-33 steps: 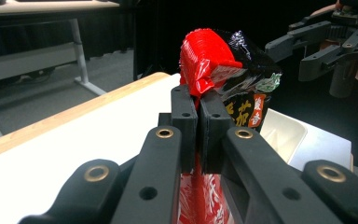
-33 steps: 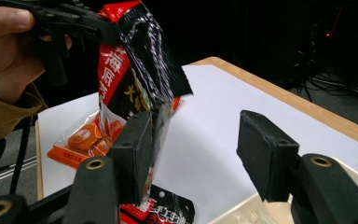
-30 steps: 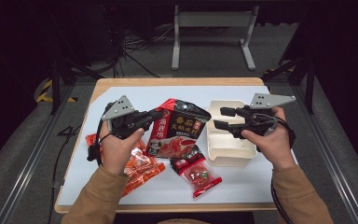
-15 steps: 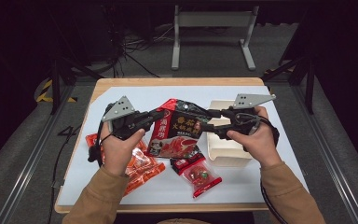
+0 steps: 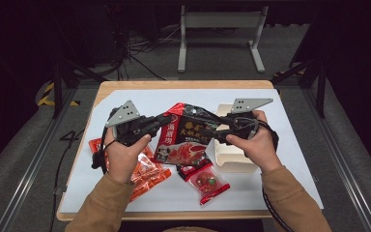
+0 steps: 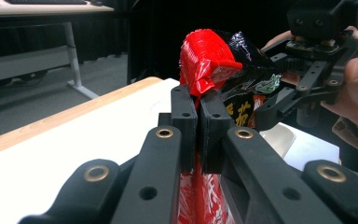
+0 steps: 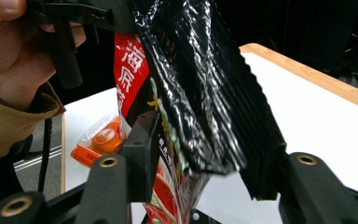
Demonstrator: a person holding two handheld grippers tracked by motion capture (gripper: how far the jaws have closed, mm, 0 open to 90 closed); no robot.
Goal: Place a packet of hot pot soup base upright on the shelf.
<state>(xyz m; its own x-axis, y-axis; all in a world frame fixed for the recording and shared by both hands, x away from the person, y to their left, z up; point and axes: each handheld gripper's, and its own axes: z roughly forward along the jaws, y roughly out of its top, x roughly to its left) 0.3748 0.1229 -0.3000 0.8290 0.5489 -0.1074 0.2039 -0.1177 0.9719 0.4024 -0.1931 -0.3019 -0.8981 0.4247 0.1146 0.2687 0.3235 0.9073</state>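
Red-and-black glossy foil pouch (image 5: 186, 133) hangs lifted mid-table, over white table sheet (image 5: 290, 125), in front of pale rectangular tray (image 5: 232, 154). Left gripper (image 6: 196, 109) pinched tight on pouch's red edge. Right gripper (image 7: 200, 154) jaws just been closing, black far edge between them, pads not pressing yet. Likely two-handed hold nearly set; tearing or moving remains. Orange packets (image 5: 145, 171) near left; dark room, metal stand (image 5: 220, 34) far.

pouch (image 5: 186, 133): red+black, pale print | small pkts (image 5: 145, 169): orange, red | box (image 5: 232, 152): cream, prob. plain | worktop (image 5: 290, 125): white, wood edge
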